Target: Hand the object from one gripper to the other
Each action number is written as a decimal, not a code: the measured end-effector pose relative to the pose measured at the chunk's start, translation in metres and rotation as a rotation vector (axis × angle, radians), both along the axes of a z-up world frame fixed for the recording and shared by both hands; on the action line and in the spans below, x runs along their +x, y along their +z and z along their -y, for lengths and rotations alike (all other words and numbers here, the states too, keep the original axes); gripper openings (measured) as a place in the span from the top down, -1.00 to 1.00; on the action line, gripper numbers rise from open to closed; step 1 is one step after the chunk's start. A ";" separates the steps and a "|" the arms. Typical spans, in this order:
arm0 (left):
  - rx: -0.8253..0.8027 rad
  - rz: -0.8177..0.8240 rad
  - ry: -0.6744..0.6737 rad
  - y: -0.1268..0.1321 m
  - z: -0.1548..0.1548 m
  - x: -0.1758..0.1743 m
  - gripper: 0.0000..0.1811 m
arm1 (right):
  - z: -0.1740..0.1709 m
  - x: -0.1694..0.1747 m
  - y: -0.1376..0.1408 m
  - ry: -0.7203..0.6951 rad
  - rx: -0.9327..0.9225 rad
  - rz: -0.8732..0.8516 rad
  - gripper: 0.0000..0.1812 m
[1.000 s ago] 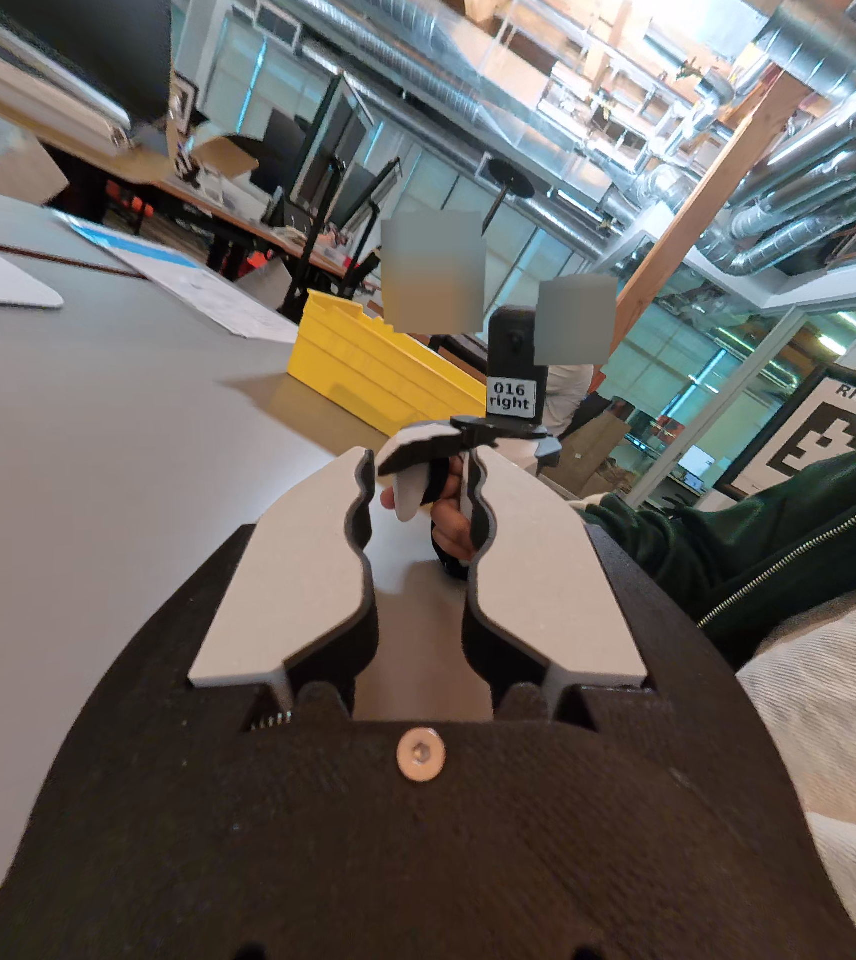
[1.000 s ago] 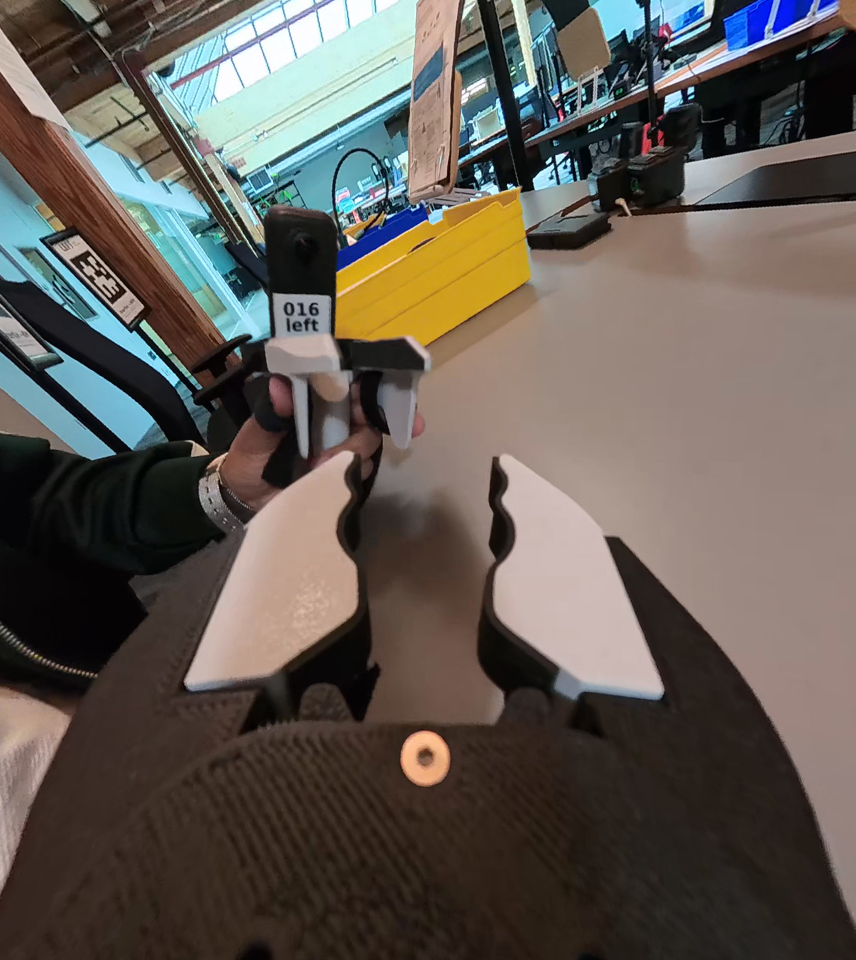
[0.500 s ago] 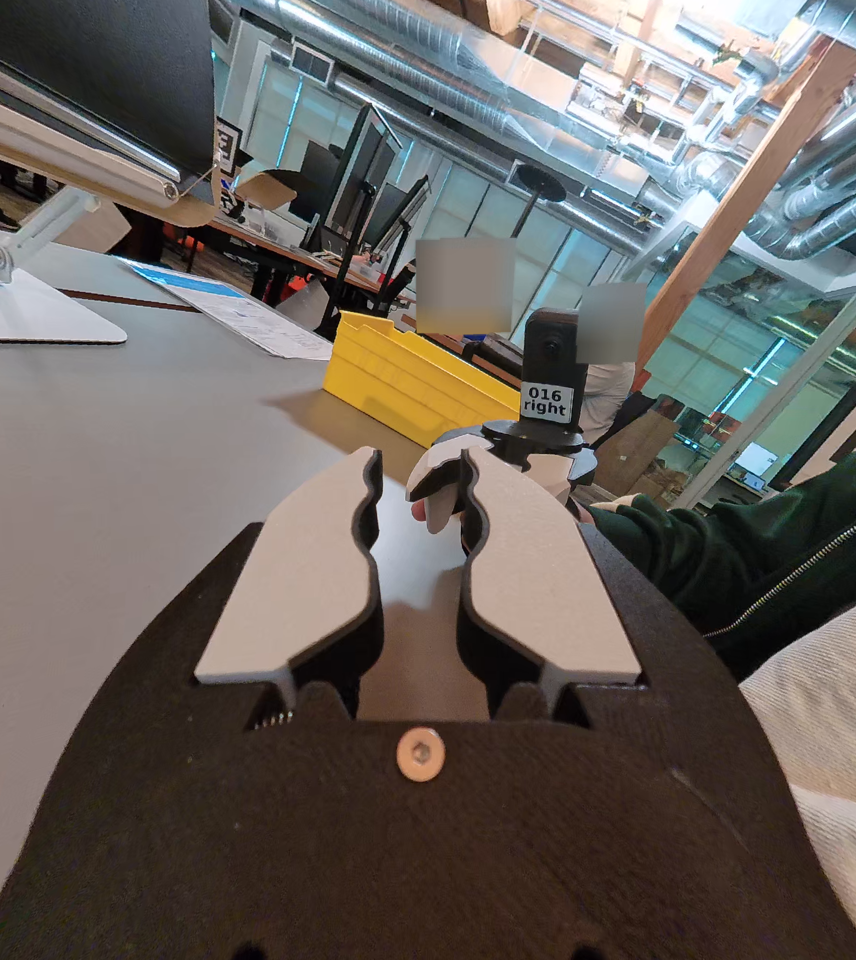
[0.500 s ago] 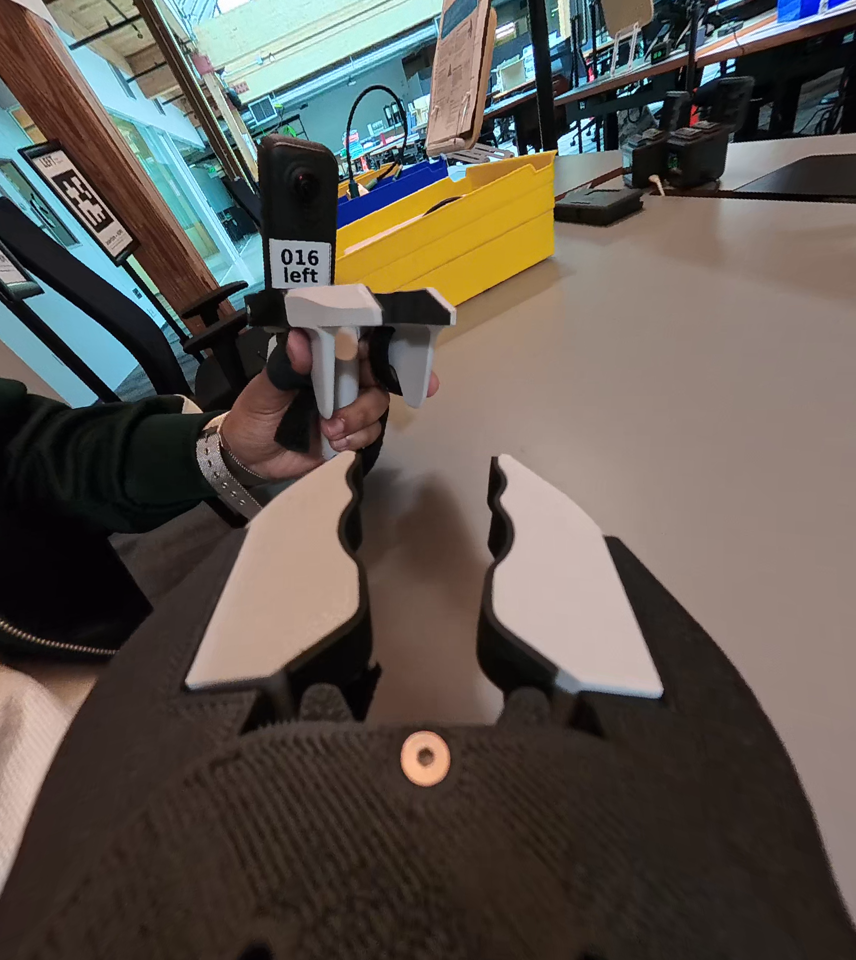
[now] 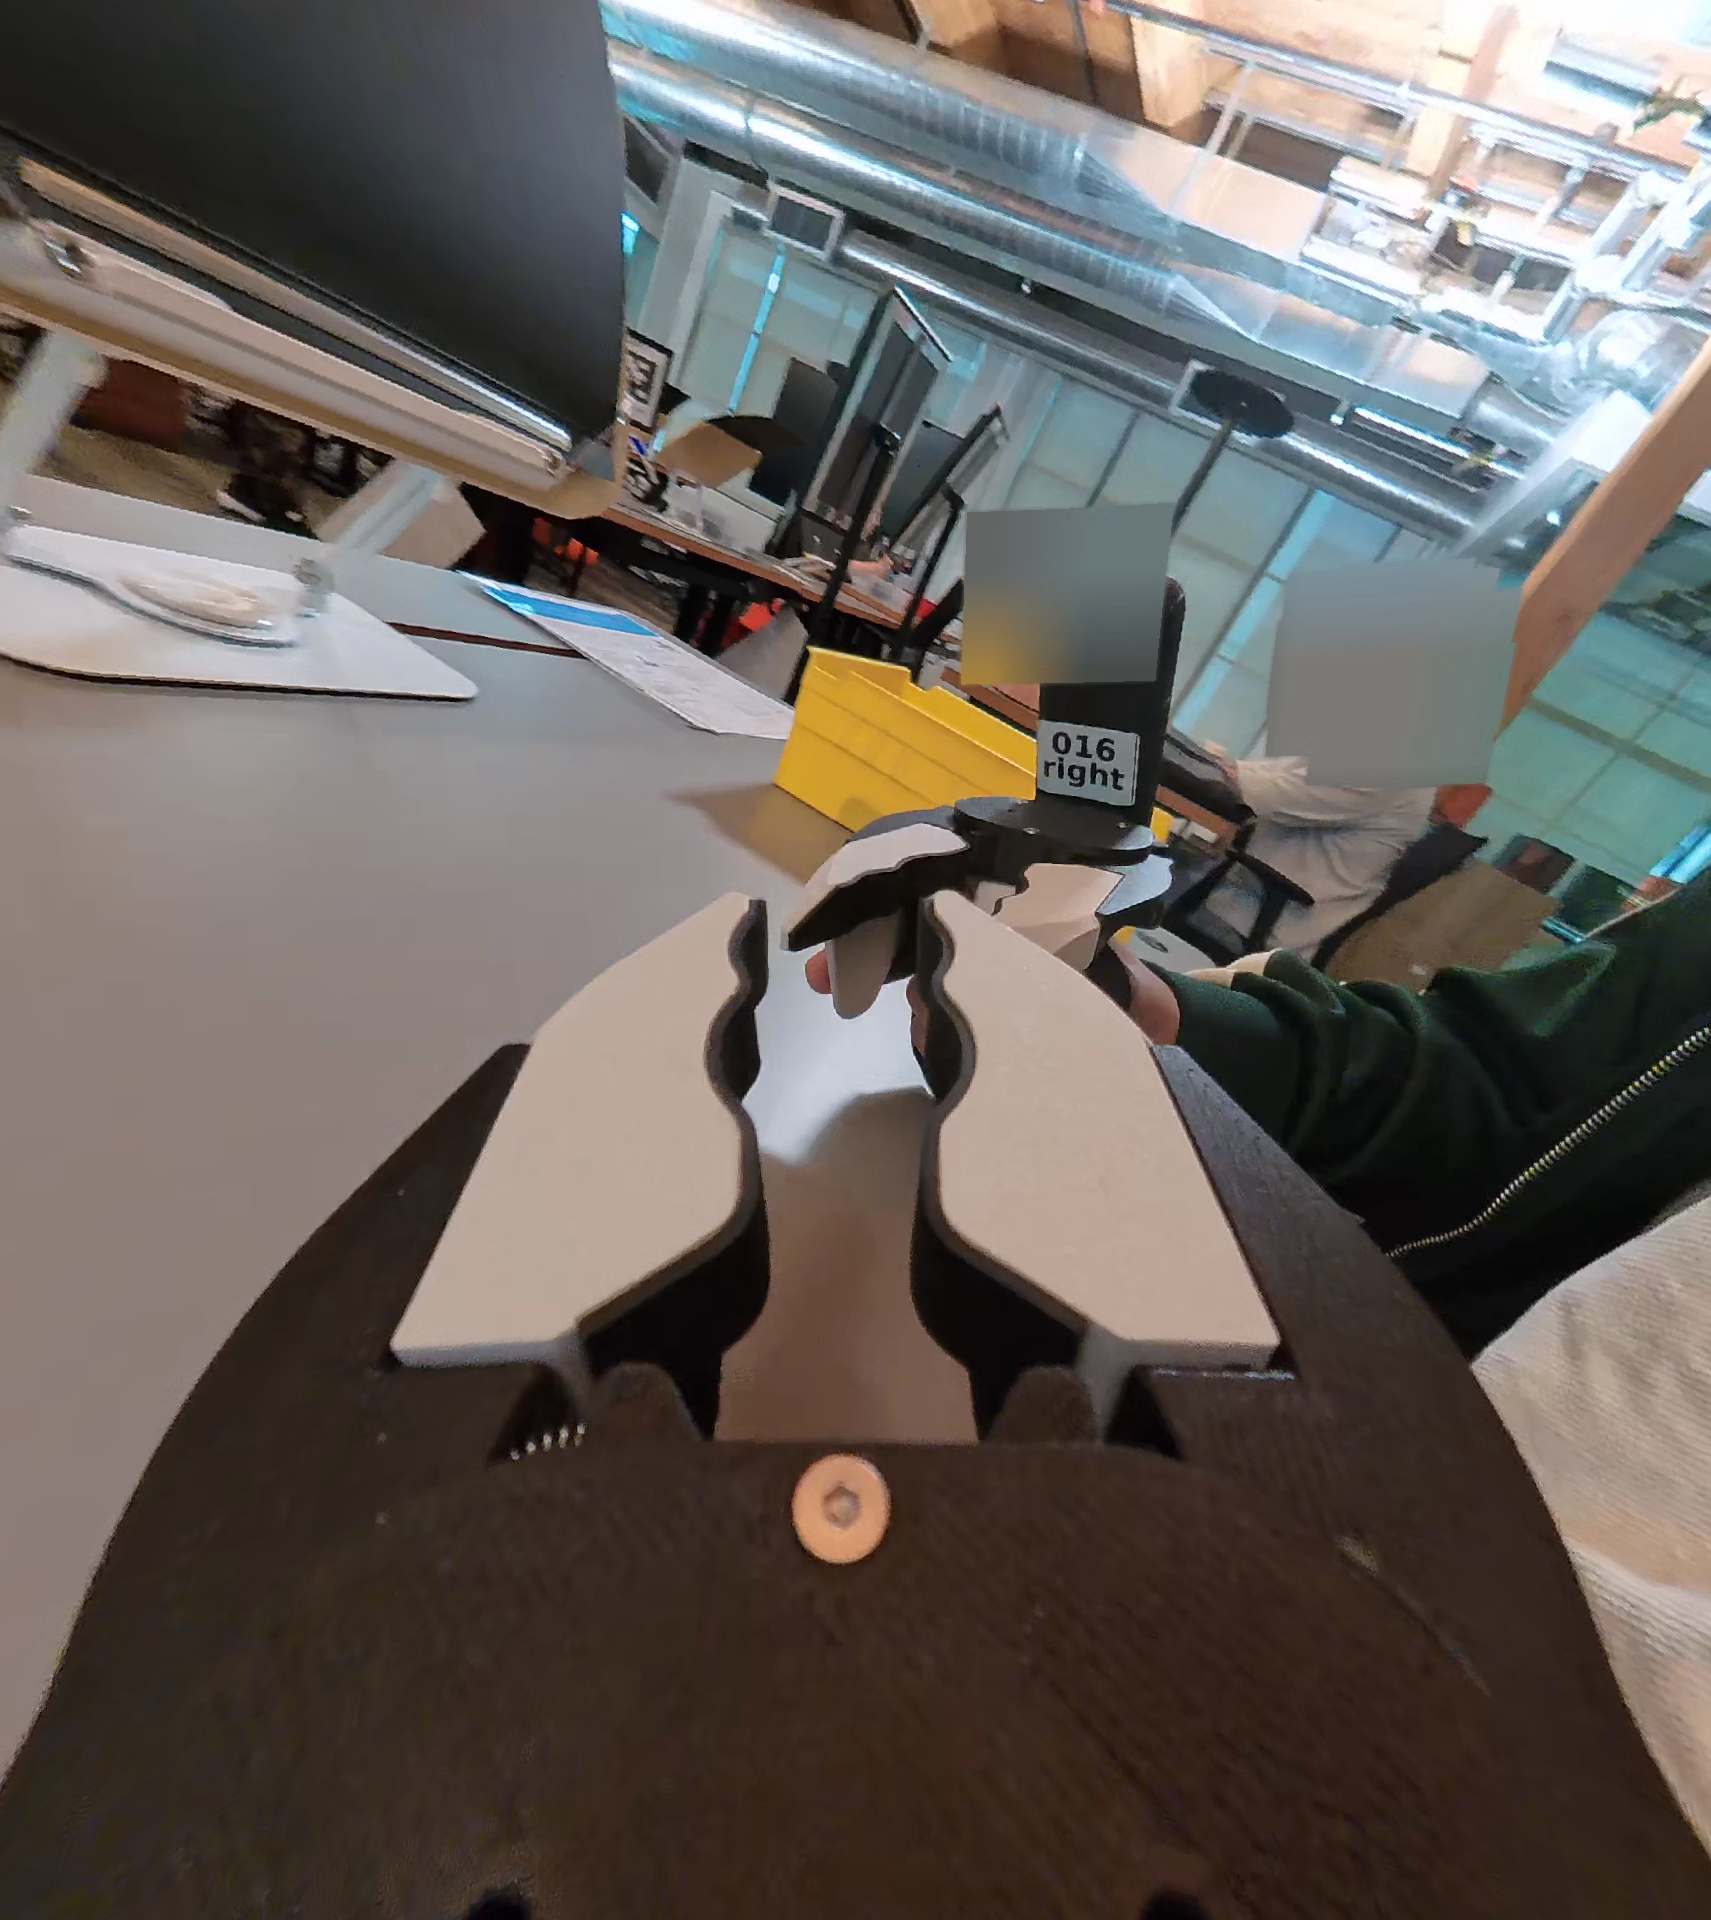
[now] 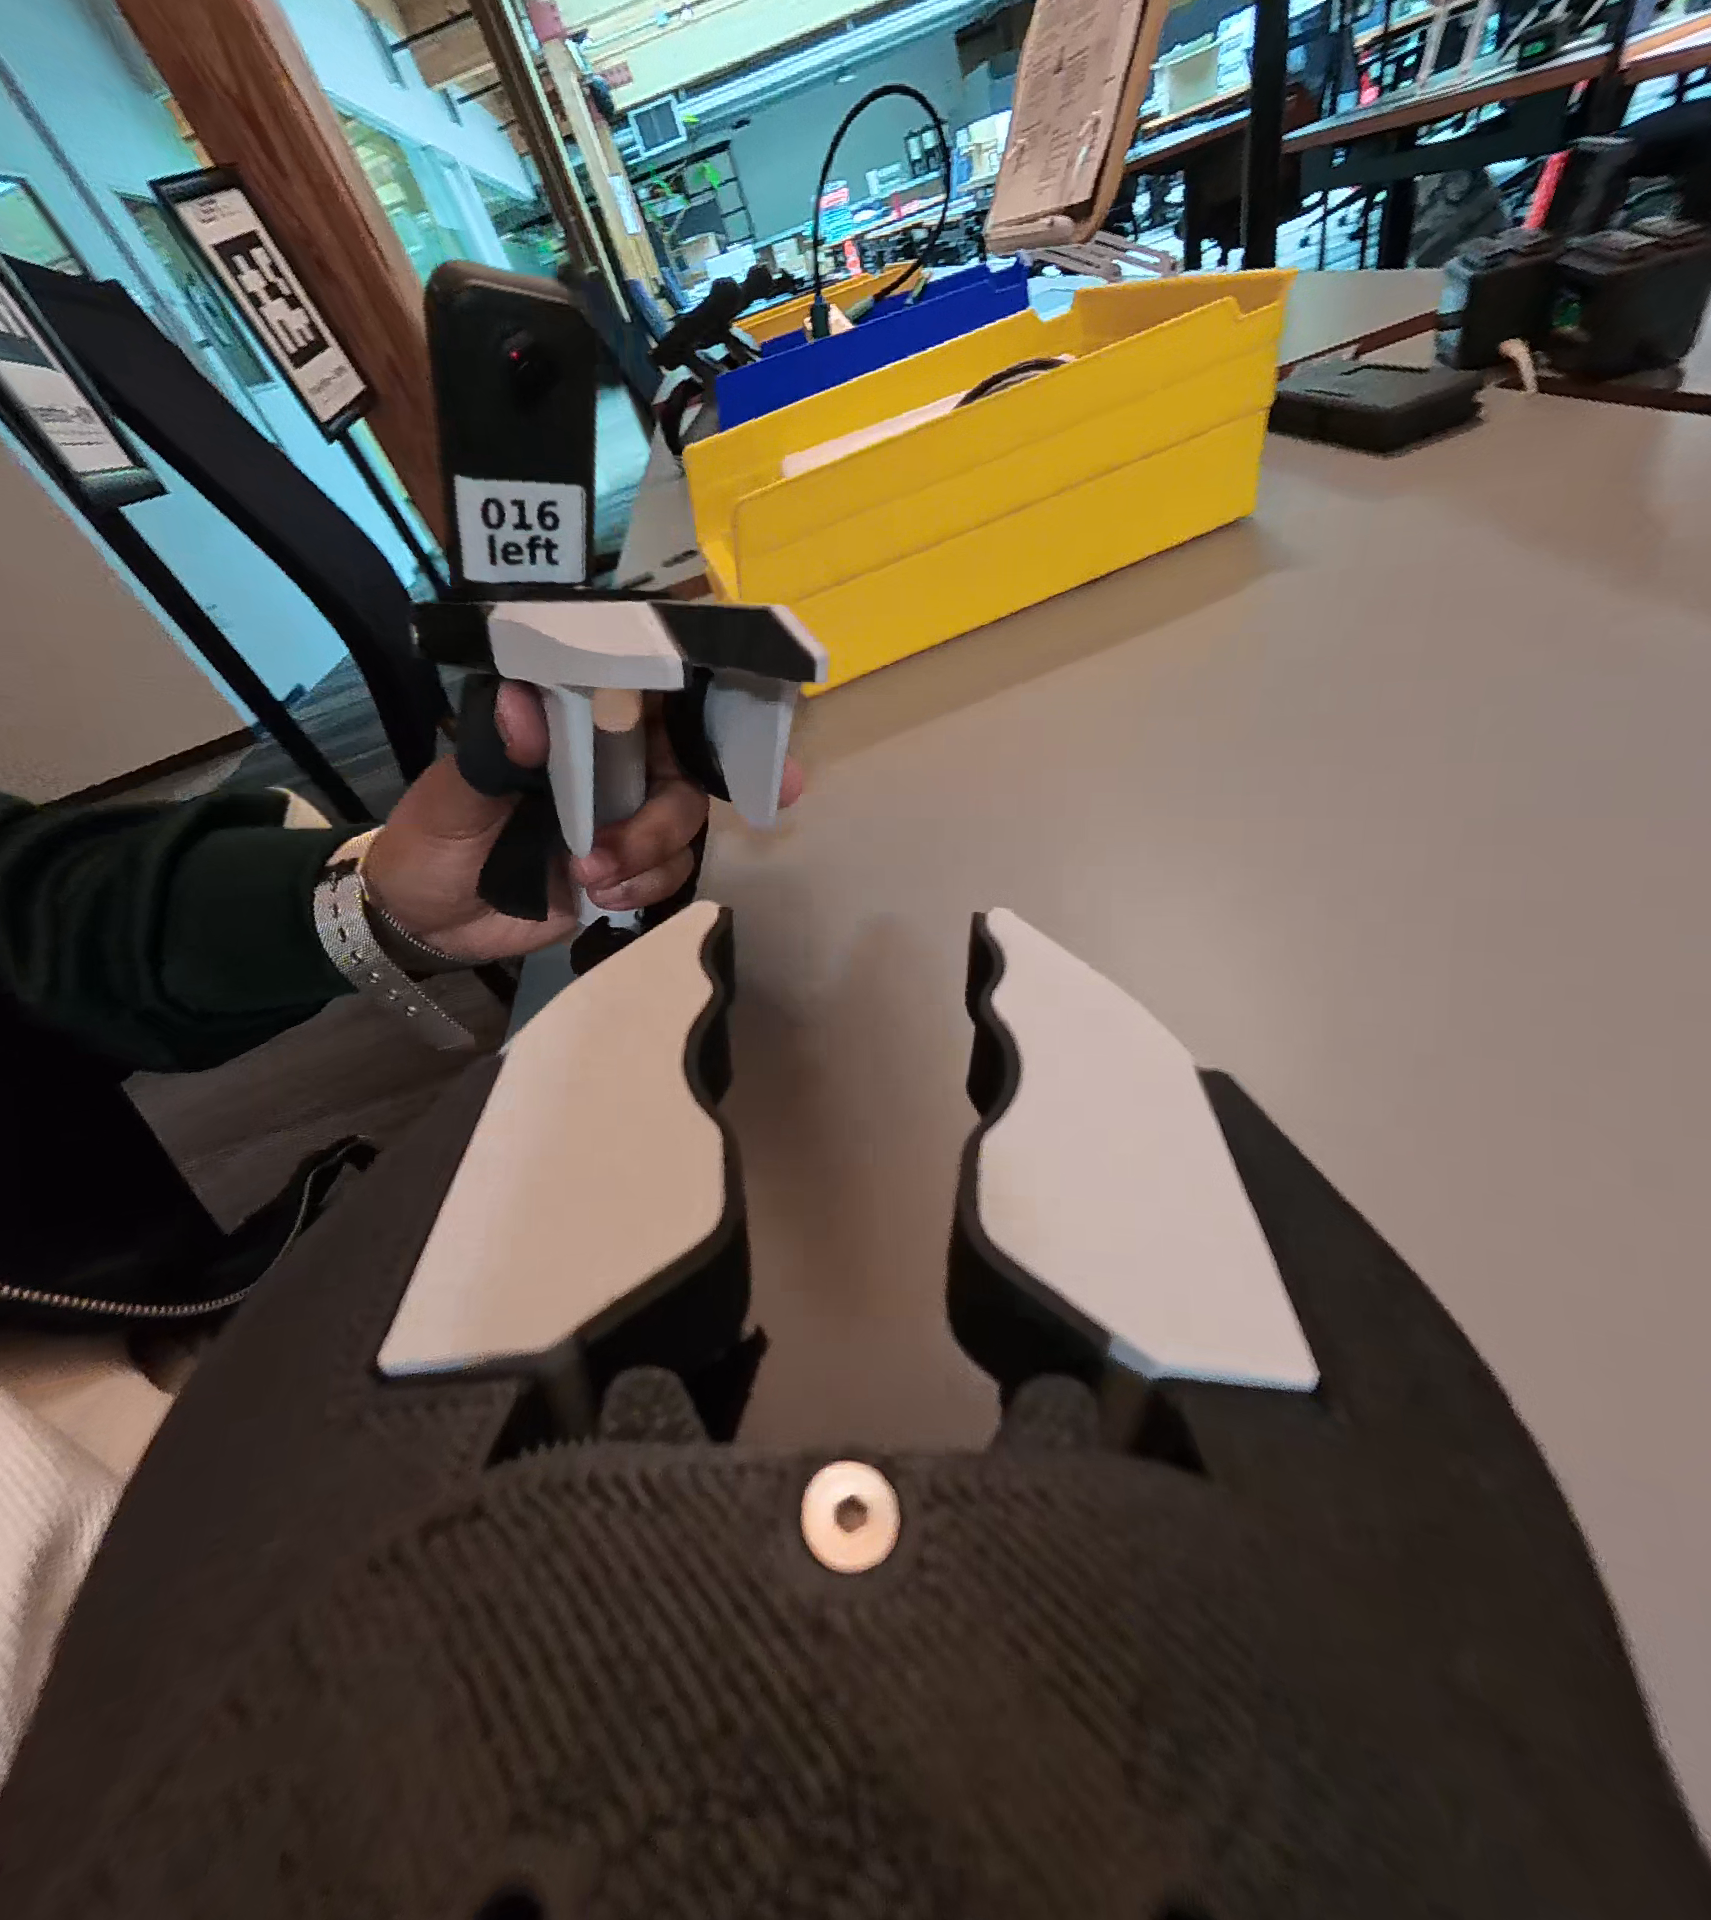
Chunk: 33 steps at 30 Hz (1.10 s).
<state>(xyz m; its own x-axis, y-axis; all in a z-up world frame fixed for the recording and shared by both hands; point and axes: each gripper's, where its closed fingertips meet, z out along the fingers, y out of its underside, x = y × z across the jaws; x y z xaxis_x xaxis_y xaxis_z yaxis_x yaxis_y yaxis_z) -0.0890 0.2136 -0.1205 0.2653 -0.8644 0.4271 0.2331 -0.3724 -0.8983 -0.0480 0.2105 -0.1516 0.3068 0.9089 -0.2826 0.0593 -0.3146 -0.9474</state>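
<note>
The yellow bin is partly hidden behind the right gripper, the monitor is cut off by the top edge, and the bin's contents are not clear.

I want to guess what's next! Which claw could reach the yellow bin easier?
Probably the right claw. Both claws are open and empty, but the yellow bin lies ahead of it with nothing between, while the left claw has the right one between it and the bin.
</note>
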 end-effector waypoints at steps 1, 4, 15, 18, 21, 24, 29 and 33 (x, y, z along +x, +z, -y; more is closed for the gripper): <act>0.000 0.005 0.027 0.001 0.000 -0.008 0.70 | 0.000 -0.006 0.000 0.017 -0.002 -0.001 0.52; -0.006 0.024 0.101 0.003 0.001 -0.030 0.70 | 0.002 -0.022 0.000 0.063 0.002 0.002 0.53; 0.056 0.001 0.311 0.022 -0.007 -0.096 0.77 | 0.005 -0.041 0.000 0.089 0.073 0.037 0.52; 0.078 0.059 0.383 0.041 -0.015 -0.121 0.68 | 0.005 -0.038 0.000 0.079 0.069 0.033 0.52; 0.066 -0.019 0.473 0.052 -0.033 -0.152 0.68 | 0.008 -0.028 0.000 0.056 0.075 0.038 0.52; -0.017 -0.170 0.547 0.061 -0.058 -0.197 0.72 | 0.009 -0.012 -0.003 0.009 0.102 0.075 0.53; -0.460 -0.693 0.735 -0.007 -0.077 -0.305 0.63 | 0.010 0.020 -0.006 -0.089 0.143 0.130 0.56; -0.646 -0.799 0.769 -0.041 -0.080 -0.338 0.69 | 0.011 0.037 -0.007 -0.140 0.138 0.136 0.56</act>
<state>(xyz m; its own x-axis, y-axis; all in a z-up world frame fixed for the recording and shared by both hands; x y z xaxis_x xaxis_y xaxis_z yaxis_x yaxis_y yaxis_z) -0.4267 0.2933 -0.1613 0.9768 -0.0722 0.2014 0.0635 -0.8010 -0.5953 -0.0114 0.1997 -0.1588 0.4592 0.8820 -0.1061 0.1546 -0.1970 -0.9681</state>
